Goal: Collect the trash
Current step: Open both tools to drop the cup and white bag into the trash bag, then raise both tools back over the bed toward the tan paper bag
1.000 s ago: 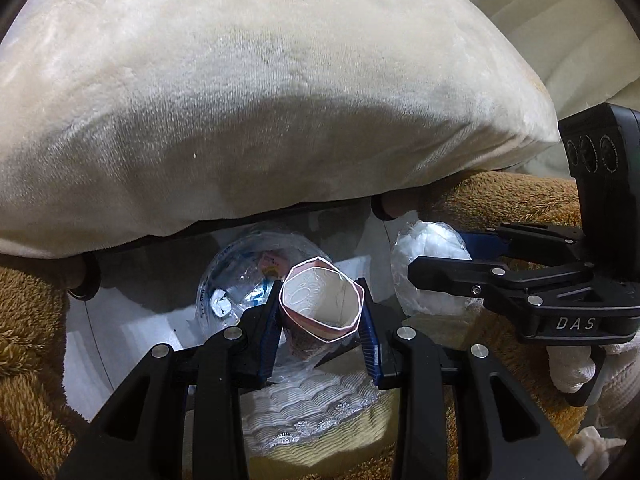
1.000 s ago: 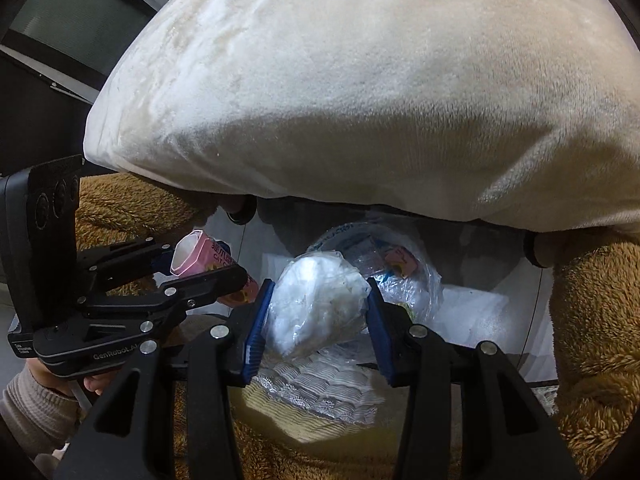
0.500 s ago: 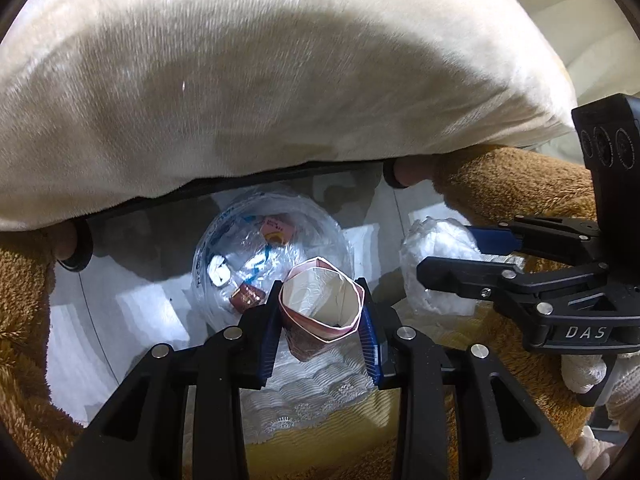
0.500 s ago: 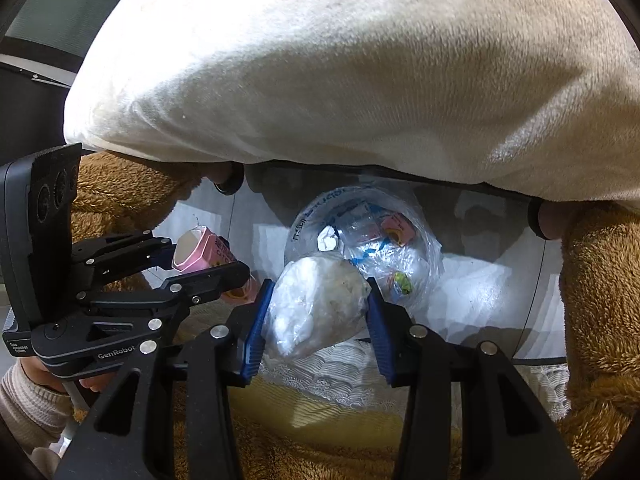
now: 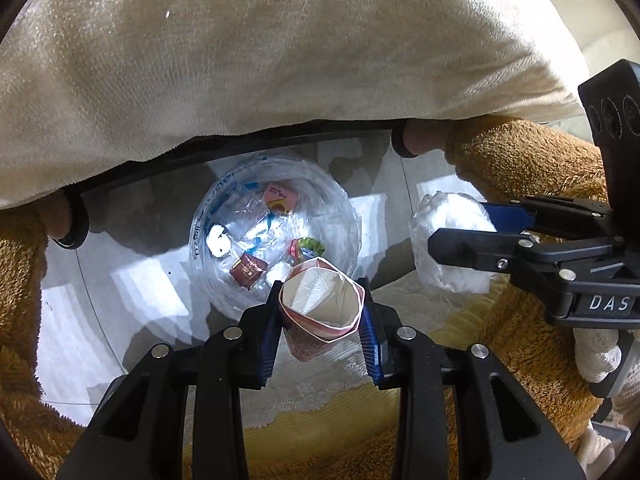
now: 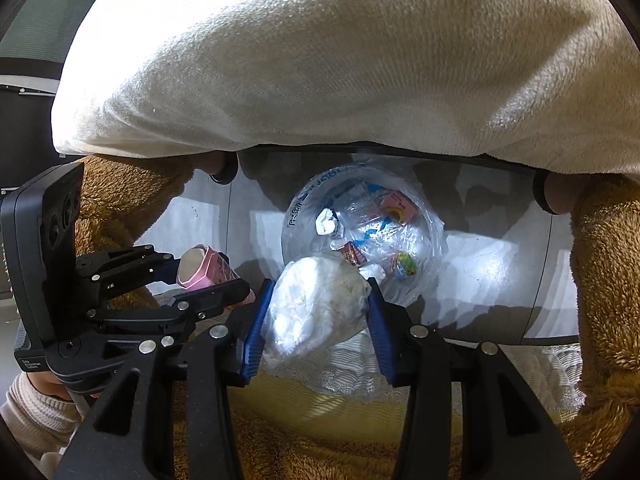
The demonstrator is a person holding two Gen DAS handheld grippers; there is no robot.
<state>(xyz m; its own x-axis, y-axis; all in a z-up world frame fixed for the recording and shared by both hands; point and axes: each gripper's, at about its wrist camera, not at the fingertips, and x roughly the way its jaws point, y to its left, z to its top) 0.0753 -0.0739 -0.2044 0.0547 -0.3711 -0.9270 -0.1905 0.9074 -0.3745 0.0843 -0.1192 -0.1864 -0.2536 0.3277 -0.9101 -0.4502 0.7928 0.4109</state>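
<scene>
Left hand-held gripper [image 5: 322, 330]: clamped on a crushed pink paper carton [image 5: 322, 308], held above the clear bag-lined trash bin [image 5: 224, 216].
Right hand-held gripper [image 6: 316, 312]: jaws just been easing wider, pads on a crumpled white plastic bag [image 6: 316, 304], beside the bin.

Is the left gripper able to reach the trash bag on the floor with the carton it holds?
Probably yes. The left gripper, shut on the pink carton, hangs at the near rim of the open trash bag. Nothing lies between them; the cream cushion overhangs only the far side.
</scene>
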